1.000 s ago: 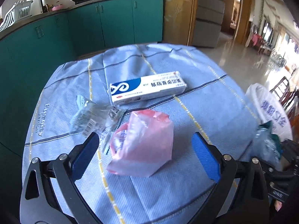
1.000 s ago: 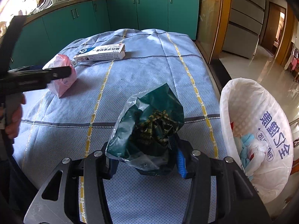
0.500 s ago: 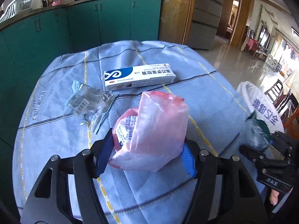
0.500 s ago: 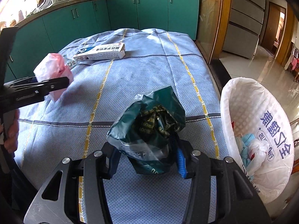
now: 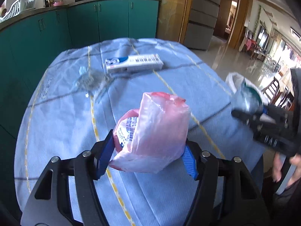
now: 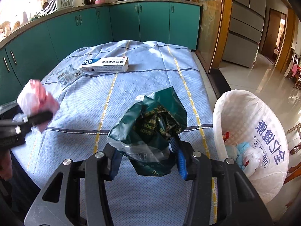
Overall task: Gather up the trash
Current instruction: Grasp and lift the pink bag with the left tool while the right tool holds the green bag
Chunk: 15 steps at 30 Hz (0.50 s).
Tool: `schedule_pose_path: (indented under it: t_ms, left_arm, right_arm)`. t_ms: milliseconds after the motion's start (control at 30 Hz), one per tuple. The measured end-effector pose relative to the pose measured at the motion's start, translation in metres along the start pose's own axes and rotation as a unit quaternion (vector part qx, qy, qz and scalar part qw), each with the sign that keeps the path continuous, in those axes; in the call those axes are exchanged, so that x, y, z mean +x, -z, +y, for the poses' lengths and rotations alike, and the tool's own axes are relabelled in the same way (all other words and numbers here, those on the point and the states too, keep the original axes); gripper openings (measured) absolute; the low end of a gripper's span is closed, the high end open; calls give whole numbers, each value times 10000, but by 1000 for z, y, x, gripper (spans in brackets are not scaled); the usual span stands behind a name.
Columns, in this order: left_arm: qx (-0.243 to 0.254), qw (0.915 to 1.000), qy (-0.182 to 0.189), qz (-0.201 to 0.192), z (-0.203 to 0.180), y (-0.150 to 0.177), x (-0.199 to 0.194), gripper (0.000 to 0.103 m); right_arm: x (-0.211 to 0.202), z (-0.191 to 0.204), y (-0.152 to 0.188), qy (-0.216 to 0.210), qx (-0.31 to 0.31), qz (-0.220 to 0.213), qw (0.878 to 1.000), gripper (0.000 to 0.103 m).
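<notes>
Step in hand, as judged: two pieces of trash are lifted off the table and are to be carried to the bin.

Left gripper (image 5: 148, 154): a pink plastic bag (image 5: 156, 130) is clamped between the blue pads; jaws about half closed, pressed into both sides of the bag. The bag is held clear of the blue tablecloth (image 5: 62, 124), above the near part of the table.

Right gripper (image 6: 148, 160): a crumpled dark green wrapper (image 6: 150, 124) with some clear film is pinched between the pads; jaws narrower than the left pair, closed on the wrapper. It is held over the near right part of the table, just beside the bin.

Bin: a basket lined with a white printed bag (image 6: 250, 131) is seen off the right edge of the table, near the near right corner. Some trash is already lying inside.

Left on the cloth toward the far left corner: a long white-and-blue box (image 6: 105, 64), and a clear crumpled wrapper (image 6: 67, 74) just beside it, nearer the left edge. Neither is touched.

Next move, as judged: the green wrapper is nearest the bin and needs only to be swung over the liner's mouth and released. The pink bag has to be carried across the table toward the right edge first; the light film could catch on the pads when the jaws are opened, so a wide release well over the opening is called for.
</notes>
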<state>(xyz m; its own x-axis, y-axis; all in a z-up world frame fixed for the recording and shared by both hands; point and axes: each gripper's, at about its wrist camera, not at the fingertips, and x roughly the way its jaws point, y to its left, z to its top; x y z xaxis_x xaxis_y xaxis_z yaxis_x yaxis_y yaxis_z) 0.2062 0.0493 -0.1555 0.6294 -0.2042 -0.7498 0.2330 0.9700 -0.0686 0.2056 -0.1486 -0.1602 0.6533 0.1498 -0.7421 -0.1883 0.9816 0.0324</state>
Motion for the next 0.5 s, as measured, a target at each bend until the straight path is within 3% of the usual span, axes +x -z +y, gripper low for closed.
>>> schedule_pose_path:
  t_ms: [233,500]
  left_arm:
    - [42,9999,-109,-103,-1,1,-9,66]
    - [219,9985,-126,-481,-16,-19,-30,66]
  right_arm:
    - [-9,-6,-3,110,32,-117,9999,48]
    - [-44,-58,-15,813,402,-631,9939,48]
